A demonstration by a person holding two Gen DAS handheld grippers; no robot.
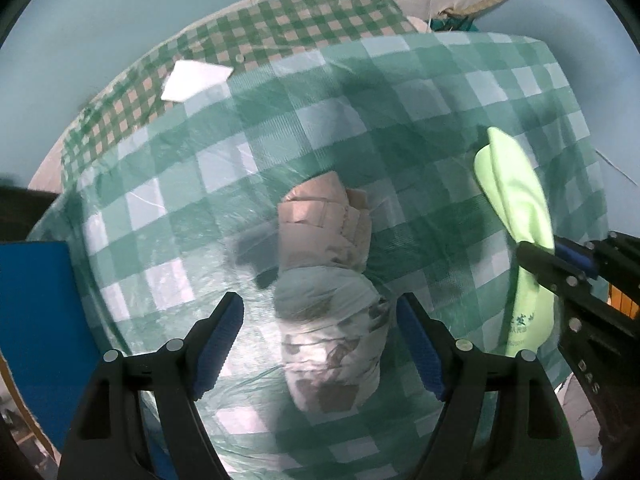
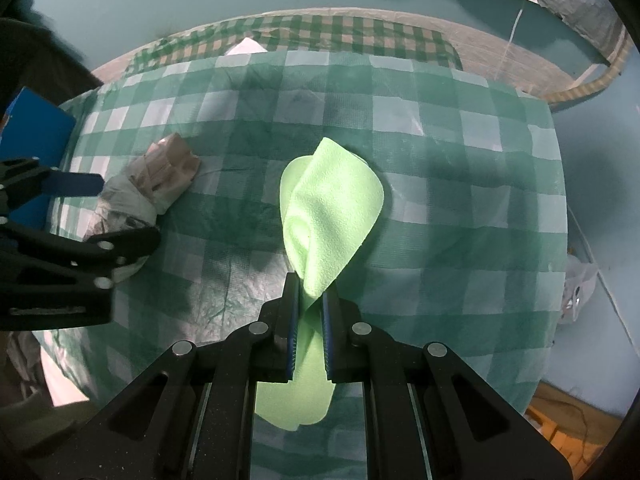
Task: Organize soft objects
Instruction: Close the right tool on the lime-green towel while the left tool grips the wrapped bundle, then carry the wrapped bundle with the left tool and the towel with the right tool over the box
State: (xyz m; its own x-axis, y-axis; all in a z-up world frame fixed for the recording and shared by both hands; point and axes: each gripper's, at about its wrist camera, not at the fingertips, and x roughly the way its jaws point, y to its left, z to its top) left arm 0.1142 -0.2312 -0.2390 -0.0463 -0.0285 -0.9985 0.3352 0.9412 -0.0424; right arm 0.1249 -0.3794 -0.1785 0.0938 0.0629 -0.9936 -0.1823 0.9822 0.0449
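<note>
The right tongs (image 2: 310, 296) clamp a green cloth (image 2: 332, 208), its length running near to far. The left tongs (image 1: 320, 344) gape apart above a rolled bundle (image 1: 328, 292) lying likewise on the bench (image 1: 440, 120).

The green cloth (image 2: 328, 216) looks soft, matt and finely nubbed. A thin, crinkled, glossy checked plastic sheet (image 2: 460, 184) covers the worktop. The rolled bundle (image 1: 332, 280) looks like matt patterned fabric.
</note>
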